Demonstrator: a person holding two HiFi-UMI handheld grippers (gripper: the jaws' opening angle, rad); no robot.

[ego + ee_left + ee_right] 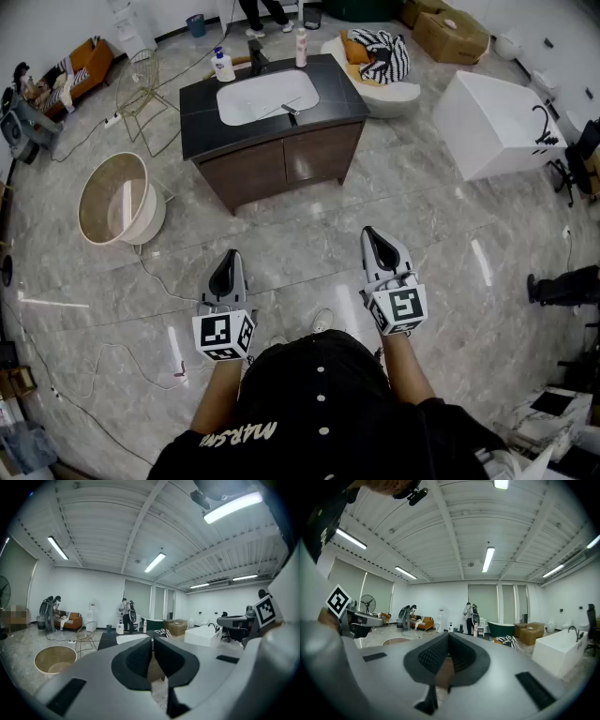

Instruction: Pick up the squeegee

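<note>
Dark sink cabinet (281, 167) and white bathtub (487, 141) stand on grey marble floor (422, 220) under strip lights (154, 562).

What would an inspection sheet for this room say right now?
Surface: grey marble floor.
Job's things: squeegee not made out; vanity with white basin ahead.
Clutter: pump bottle and pink bottle on the vanity top.
Tools: left tool and right tool both shut, empty, above the floor.
Cables: white cables trailing over the floor at left.
Surroundings: white bathtub, round tub, cardboard boxes.
</note>
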